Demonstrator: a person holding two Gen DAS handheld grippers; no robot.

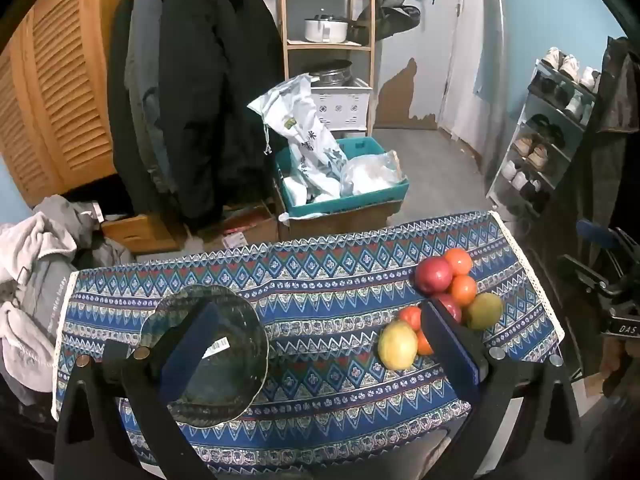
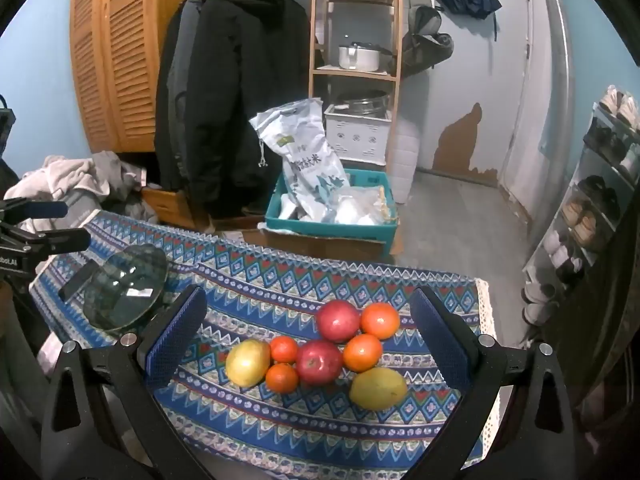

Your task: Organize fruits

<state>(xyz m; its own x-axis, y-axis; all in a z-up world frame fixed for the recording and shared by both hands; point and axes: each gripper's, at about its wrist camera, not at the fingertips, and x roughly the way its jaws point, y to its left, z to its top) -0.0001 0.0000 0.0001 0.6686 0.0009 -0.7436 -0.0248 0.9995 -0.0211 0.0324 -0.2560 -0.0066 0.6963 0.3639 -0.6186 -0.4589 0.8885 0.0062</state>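
Opening step, nothing lifted | left gripper (image 1: 320,340) and right gripper (image 2: 308,344) spread wide, empty | fruit pile (image 2: 320,354) between right pads, glass bowl (image 1: 206,356) under left | next: pinch one fruit, carry bowlward

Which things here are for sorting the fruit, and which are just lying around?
For the job: two red apples, four orange tangerines, two yellow-green mangoes, clear glass bowl.

Lying about: black hanging coat, teal plastic crate, white lidded pot.

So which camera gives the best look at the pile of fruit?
The right wrist view: the fruit pile lies whole between its open claw's fingers. In the left wrist view a finger hides part of it.
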